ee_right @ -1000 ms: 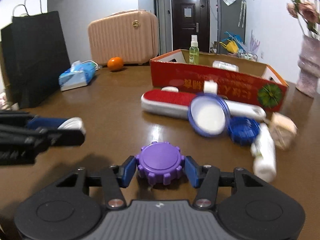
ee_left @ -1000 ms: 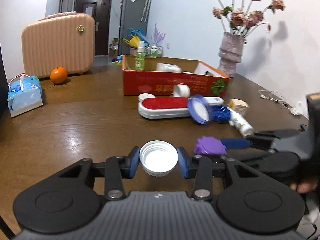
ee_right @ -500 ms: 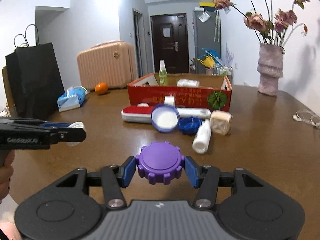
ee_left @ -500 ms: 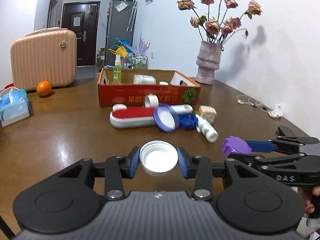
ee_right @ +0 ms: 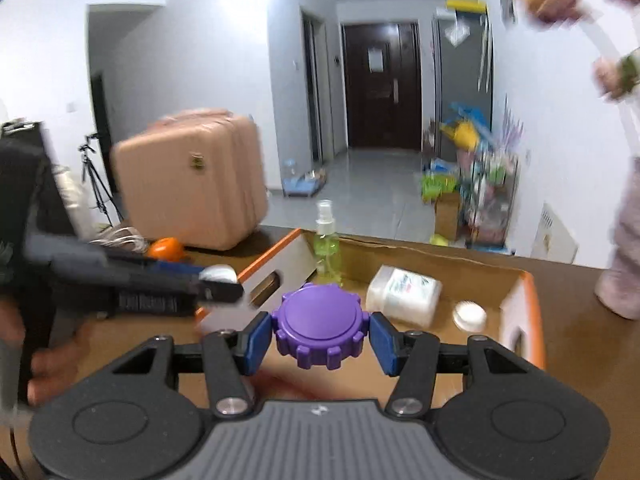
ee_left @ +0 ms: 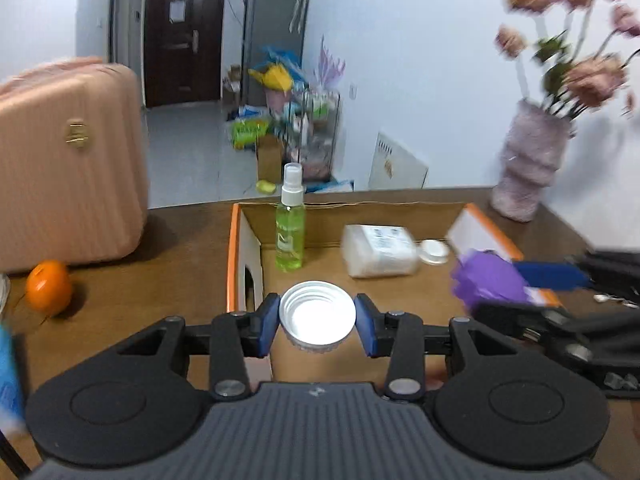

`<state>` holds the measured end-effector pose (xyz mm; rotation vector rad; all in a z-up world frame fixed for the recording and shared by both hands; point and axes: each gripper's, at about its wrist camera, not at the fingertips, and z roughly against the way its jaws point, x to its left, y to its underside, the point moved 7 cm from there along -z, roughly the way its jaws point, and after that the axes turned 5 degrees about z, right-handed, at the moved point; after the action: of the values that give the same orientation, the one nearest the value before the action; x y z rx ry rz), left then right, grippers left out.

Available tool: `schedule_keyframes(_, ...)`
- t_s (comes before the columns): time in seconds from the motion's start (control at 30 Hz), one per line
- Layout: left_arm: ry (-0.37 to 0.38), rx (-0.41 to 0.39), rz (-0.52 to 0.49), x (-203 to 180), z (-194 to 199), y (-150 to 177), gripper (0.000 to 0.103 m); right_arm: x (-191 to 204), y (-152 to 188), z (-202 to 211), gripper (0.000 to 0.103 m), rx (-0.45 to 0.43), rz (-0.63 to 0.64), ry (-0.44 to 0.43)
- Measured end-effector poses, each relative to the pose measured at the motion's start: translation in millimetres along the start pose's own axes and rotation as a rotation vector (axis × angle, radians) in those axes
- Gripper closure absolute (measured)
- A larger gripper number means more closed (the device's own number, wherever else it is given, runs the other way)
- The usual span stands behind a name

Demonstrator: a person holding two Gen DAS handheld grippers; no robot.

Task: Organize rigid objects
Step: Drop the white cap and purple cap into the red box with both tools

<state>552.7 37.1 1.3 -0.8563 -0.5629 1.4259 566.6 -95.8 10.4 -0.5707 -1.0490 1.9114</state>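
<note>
My left gripper (ee_left: 317,321) is shut on a white screw cap (ee_left: 317,317), open side up, held over the near left part of the orange-edged cardboard box (ee_left: 236,252). My right gripper (ee_right: 320,334) is shut on a purple ridged lid (ee_right: 320,330), held over the same box (ee_right: 528,300). In the left wrist view the purple lid (ee_left: 490,280) and right gripper show at the right. In the right wrist view the left gripper with the white cap (ee_right: 218,274) shows at the left.
Inside the box stand a green spray bottle (ee_left: 290,236), a white plastic container (ee_left: 380,256) and a small white cap (ee_left: 434,251). A pink suitcase (ee_left: 68,160) and an orange (ee_left: 48,288) sit left of the box. A vase of flowers (ee_left: 528,168) stands at right.
Both grippers have moved forward from the near table to over the box, each still holding its lid. The loose items on the table have dropped out of view.
</note>
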Motion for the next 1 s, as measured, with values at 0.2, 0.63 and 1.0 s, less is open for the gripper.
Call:
schedule_keyframes(0.2,-0.086,0.115,0.009,25.0,-103.2,-26.3,0.063,-26.9,-31.7,-124.2,0.050,0.125,0.032,-0.001)
schedule_keyframes(0.63,-0.014,0.091,-0.063,28.7,-131.2,-17.9,0.041,-40.8,-33.8,-169.7,0.035,0.145,-0.019,-0.032)
schedule_keyframes(1.0,-0.076,0.003,-0.032,31.1,-9.4,-16.5,0.031,-63.5,-14.5,26.0,0.026,0.053,0.027,0.173)
